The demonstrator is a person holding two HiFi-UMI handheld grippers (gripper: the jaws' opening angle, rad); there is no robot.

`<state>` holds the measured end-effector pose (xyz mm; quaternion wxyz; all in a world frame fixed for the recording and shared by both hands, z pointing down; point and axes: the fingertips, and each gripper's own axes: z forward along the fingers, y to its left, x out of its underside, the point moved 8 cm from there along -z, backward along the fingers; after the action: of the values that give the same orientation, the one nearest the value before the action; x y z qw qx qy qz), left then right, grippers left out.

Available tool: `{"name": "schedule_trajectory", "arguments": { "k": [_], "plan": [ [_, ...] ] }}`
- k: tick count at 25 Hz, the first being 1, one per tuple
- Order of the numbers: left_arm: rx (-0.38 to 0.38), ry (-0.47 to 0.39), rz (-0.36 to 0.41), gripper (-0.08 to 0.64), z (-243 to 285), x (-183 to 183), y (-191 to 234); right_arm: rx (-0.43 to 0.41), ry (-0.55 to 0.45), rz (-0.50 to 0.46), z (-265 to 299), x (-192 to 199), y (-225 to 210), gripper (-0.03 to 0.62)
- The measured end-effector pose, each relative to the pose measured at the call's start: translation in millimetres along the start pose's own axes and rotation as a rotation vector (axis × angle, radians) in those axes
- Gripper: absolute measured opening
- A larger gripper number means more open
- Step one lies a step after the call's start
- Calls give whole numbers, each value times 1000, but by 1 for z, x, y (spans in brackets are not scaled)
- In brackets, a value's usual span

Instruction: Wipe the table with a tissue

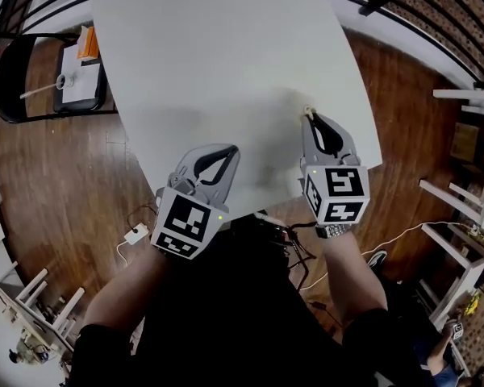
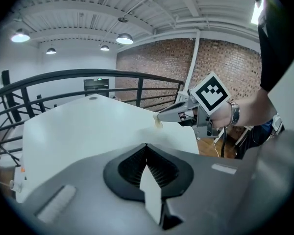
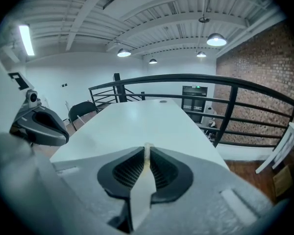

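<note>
My right gripper (image 3: 147,153) is clamped on the tissue (image 2: 158,123). In its own view the jaws meet on a thin pale strip, and from the left gripper view only a small cream wad pokes out past the tips. That wad sits low over the table (image 1: 226,55), at its near right part and not far in from the edge. It looks to be at the surface, but I cannot tell whether it truly presses on it or hangs just above.

My left gripper (image 1: 230,151) has its jaws together and, as far as I can see, grips nothing of the task. It hangs over the near edge of the table, well apart from the right one and out of its path.

I judge this to be the wiping step itself, at or near the start of a stroke. Nearly the whole top lies ahead of the tissue and to its left, and I see no clear spill or mark to aim for.

The next move calls for steady downward pressure so the wad stays flat on the top, then a sweep away from the edge. So little tissue shows that the hard jaw tips could scrape the table. The grip must stay tight, or the wad may drag out.
</note>
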<state>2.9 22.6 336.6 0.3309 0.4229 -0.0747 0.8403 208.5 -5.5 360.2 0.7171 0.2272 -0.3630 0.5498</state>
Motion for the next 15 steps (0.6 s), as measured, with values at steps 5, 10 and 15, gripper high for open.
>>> {"name": "schedule_trajectory", "arguments": {
  "k": [5,10,15],
  "plan": [
    [-17,-35,24,9,-17,-5,-3,-3,-34,-2,-24,-2,15,26],
    [-36,-74,47,11,-35,-8,-5,-8,-78,-15,-50,-8,32,26],
    [-47,-107,65,9,-55,-11,-6,-12,-116,-25,-76,-16,52,26]
  ]
}}
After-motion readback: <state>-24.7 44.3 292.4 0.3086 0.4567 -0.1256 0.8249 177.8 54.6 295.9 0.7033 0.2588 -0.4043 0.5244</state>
